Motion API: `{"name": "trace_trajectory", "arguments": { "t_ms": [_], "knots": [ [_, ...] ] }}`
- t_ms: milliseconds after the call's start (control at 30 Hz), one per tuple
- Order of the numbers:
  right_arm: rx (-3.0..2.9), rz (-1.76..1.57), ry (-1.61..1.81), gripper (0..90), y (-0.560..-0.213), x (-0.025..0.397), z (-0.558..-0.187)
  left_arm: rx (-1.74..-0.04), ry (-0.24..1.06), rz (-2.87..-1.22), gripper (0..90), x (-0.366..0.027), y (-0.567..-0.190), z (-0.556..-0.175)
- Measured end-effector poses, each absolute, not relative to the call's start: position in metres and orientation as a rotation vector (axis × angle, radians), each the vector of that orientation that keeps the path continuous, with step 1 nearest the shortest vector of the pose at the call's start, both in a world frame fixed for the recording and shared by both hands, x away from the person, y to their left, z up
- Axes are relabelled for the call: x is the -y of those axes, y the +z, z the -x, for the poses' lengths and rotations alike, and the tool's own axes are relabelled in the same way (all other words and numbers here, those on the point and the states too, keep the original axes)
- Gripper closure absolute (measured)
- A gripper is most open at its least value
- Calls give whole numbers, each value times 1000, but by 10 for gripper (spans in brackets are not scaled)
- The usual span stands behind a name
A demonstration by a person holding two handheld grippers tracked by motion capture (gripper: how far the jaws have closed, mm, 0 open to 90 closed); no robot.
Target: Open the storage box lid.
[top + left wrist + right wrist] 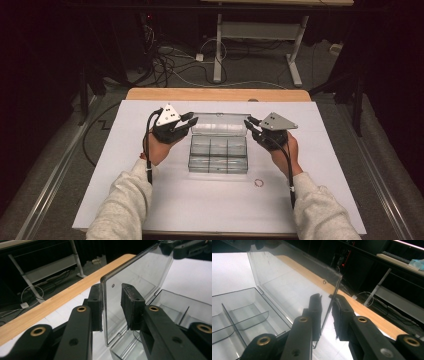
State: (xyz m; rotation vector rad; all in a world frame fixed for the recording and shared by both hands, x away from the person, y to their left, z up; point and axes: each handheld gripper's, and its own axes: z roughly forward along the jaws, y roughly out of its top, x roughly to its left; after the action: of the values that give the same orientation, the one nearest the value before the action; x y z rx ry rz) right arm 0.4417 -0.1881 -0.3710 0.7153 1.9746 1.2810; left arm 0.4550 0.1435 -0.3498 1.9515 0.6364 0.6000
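Note:
A clear plastic compartment box (218, 155) sits mid-table on the white sheet, with its lid (217, 124) swung up along the far side. My left gripper (192, 120) is at the lid's left end. In the left gripper view its jaws (111, 290) straddle the lid's edge (135, 272); one pad lies against it and a gap remains at the other, so this gripper is open. My right gripper (248, 123) is at the lid's right end. In the right gripper view (326, 298) both pads sit close against the lid's edge (331, 300). The compartments (242, 315) look empty.
A small ring (258, 183) lies on the white sheet (200, 200) near the box's right front corner. A wooden table edge (217, 94) runs along the far side. Beyond it are a desk frame (218, 50) and cables on the floor (165, 60).

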Motion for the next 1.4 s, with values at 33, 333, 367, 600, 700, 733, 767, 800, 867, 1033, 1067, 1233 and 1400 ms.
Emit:
{"name": "trace_trajectory", "arguments": {
  "t_ms": [33, 333, 367, 600, 700, 733, 767, 800, 867, 1033, 1067, 1233, 1400],
  "knots": [
    [-1974, -722, 1282, 777, -372, 188, -443, -640, 599, -1951, 687, -143, -351, -456],
    [-1962, -771, 1304, 752, -383, 184, -452, -680, 576, -1931, 680, -143, -361, -464],
    [-1962, -771, 1304, 752, -383, 184, -452, -686, 579, -1931, 680, -142, -363, -465],
    [-1961, -807, 1322, 747, -387, 185, -458, -702, 591, -1925, 677, -141, -369, -469],
    [-1972, -818, 1312, 738, -391, 183, -460, -711, 587, -1928, 677, -141, -372, -471],
    [-1974, -816, 1305, 736, -392, 183, -461, -715, 585, -1931, 677, -141, -374, -472],
    [-1975, -821, 1306, 735, -392, 183, -461, -722, 580, -1932, 677, -141, -375, -473],
    [-1974, -824, 1309, 734, -393, 183, -462, -728, 578, -1934, 677, -140, -376, -474],
    [-1974, -841, 1317, 735, -395, 183, -464, -740, 571, -1925, 676, -140, -379, -475],
    [-1988, -860, 1318, 721, -400, 182, -467, -752, 568, -1928, 674, -140, -384, -477],
    [-1988, -860, 1314, 717, -400, 181, -467, -755, 567, -1930, 671, -139, -385, -478],
    [-1989, -860, 1297, 706, -402, 180, -469, -761, 574, -1947, 652, -137, -388, -480],
    [-1997, -875, 1288, 686, -406, 179, -471, -787, 610, -1941, 630, -133, -392, -479]
  ]
}}
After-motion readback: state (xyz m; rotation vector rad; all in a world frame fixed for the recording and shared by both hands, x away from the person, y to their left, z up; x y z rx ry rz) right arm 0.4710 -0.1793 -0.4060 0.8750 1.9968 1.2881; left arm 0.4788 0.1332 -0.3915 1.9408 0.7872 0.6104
